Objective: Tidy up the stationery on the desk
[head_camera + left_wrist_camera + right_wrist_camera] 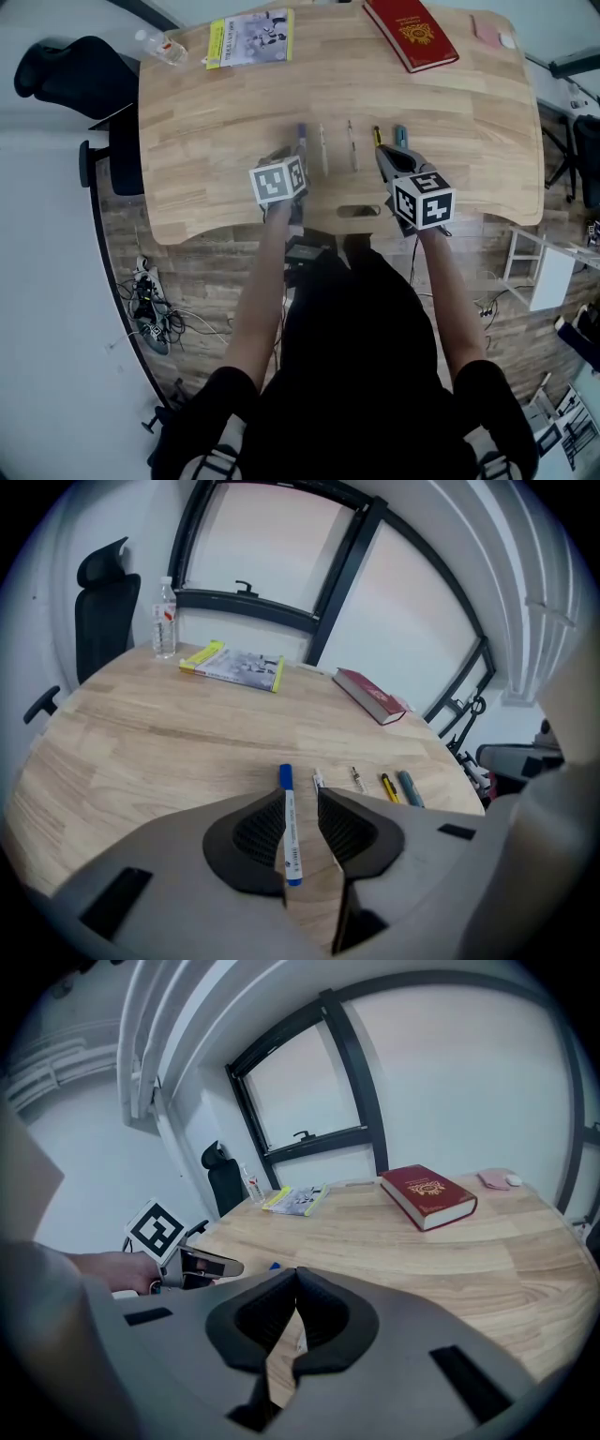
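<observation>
Stationery is lying in a short row on the desk [206, 159], on the person's side of the red book [411, 33] and to its left. A blue marker [290, 829] is lying farthest from the red book, followed by a white pen [323, 150], a thin pen [352, 145], a yellow-and-black pen [377, 137] and a teal pen [400, 137], which is nearest below the book. The marker is resting flat on the wood and showing in the gap of the left gripper [296, 799]. That gripper's jaws are standing apart with neither pad pressing on the marker, so it is released and carrying nothing. The right gripper [296, 1271] is hovering at the teal end of the row, its jaws clenched together on nothing.

Trouble, as I am judging it, is threatening the marker most. It is lying closer to one pad than to the other, so a sideways drift of the left gripper could nudge it. That could send it rolling into the white pen, spoiling the even spacing, or away from the red book toward the near edge. A round barrel on smooth wood is offering little resistance. The right gripper is hanging low by the near ends of the yellow-and-black and teal pens. It could clip them askew if it swings across instead of lifting clear.
</observation>
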`<state>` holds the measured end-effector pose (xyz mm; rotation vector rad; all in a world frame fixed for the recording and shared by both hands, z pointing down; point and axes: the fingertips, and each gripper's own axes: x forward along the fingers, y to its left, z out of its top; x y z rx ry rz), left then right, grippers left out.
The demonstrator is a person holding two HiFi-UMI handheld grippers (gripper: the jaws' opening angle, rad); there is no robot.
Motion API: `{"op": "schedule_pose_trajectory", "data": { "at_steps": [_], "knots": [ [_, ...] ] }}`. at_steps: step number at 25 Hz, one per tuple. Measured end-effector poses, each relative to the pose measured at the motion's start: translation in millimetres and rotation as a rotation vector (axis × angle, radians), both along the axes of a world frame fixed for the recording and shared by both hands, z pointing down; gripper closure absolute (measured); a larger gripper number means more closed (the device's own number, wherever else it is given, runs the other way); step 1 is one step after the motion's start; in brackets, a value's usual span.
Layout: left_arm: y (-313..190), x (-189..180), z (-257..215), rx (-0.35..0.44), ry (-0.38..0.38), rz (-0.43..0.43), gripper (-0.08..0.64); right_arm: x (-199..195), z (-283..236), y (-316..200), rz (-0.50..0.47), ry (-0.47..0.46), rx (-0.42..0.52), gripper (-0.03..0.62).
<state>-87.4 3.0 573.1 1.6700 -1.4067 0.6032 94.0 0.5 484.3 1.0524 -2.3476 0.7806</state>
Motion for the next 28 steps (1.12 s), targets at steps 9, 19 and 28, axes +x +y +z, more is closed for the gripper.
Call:
{"op": "schedule_pose_trajectory", "data": {
  "at_steps": [9, 19, 28],
  "knots": [
    [-6, 23, -84, 0.173, -0.008, 0.137, 0.463, 6, -42, -10, 0.013, -0.011, 0.078, 0.571],
    [-5, 48, -220, 0.471, 0.039, 0.291, 0.503, 4, -122, -14, -0.01, -0.042, 0.219, 0.571],
    [6, 39, -325, 0.722, 0.066, 0.339, 0.511, 14, -197, -6, 0.002, -0.1, 0.368, 0.571]
  ]
}}
